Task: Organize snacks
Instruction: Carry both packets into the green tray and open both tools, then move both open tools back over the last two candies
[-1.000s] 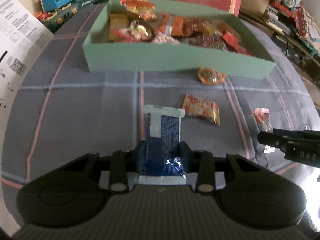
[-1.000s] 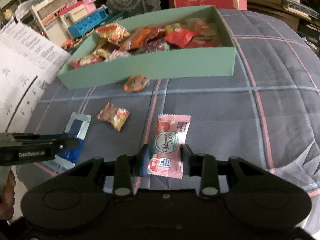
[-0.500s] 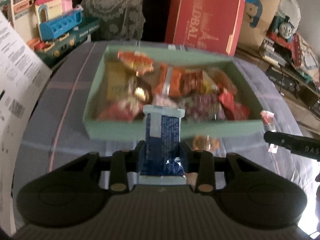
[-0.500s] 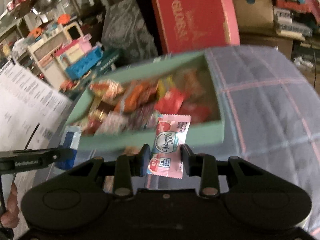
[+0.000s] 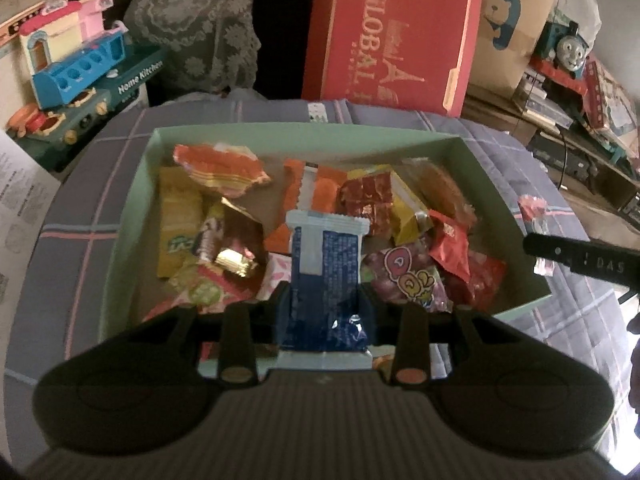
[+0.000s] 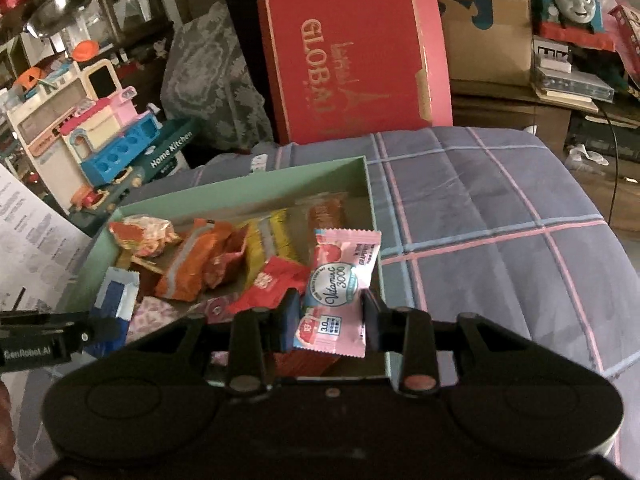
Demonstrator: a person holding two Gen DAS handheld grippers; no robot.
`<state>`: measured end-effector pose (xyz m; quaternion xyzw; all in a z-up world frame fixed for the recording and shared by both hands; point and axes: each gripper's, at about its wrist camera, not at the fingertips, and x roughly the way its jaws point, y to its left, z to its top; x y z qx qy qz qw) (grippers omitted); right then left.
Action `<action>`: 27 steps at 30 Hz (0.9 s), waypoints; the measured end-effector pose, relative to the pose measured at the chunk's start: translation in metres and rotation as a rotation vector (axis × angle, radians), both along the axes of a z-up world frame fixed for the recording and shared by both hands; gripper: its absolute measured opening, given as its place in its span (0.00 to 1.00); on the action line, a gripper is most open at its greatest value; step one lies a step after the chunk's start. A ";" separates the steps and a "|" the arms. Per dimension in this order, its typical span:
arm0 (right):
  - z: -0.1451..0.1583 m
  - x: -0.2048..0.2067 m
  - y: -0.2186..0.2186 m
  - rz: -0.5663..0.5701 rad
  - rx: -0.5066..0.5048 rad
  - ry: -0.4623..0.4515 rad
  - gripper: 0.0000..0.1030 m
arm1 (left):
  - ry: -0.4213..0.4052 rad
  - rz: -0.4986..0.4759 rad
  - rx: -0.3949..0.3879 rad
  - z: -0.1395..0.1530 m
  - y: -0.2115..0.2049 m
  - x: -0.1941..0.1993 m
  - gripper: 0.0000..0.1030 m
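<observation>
Both packets are over the green box (image 5: 132, 216) now: left gripper (image 5: 323, 304) clamps the blue packet (image 5: 326, 276) mid-box, right gripper (image 6: 329, 312) pinches the pink vitamin sachet (image 6: 340, 280) above the right wall. Open low, clear of the walls, so neither slides out.

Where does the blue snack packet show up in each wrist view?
Left wrist view: the blue snack packet stands centre-low, clamped in the left gripper, above the green box.
Right wrist view: it sits at the lower left edge, at the left gripper's tip.
Shared landmark: the red GLOBAL box behind the green box.
</observation>
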<state>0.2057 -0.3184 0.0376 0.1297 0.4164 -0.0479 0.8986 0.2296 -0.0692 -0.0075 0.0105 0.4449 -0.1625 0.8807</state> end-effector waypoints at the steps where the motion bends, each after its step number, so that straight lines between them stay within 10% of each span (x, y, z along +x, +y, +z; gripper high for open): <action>1: -0.002 0.004 -0.001 -0.002 -0.003 0.002 0.33 | 0.003 -0.001 0.002 -0.003 -0.001 0.001 0.34; 4: -0.006 0.010 -0.002 -0.012 -0.018 -0.001 0.40 | 0.007 -0.005 0.012 -0.008 -0.005 0.004 0.44; 7: -0.003 0.006 -0.002 -0.030 -0.012 -0.028 0.87 | -0.018 0.015 0.053 -0.011 -0.008 0.001 0.99; 9: -0.002 0.002 -0.002 -0.033 -0.008 -0.053 1.00 | -0.056 0.032 0.084 -0.010 -0.007 -0.004 1.00; 27: 0.018 -0.032 0.018 -0.011 -0.012 -0.055 1.00 | -0.032 0.078 0.064 0.007 0.015 -0.045 1.00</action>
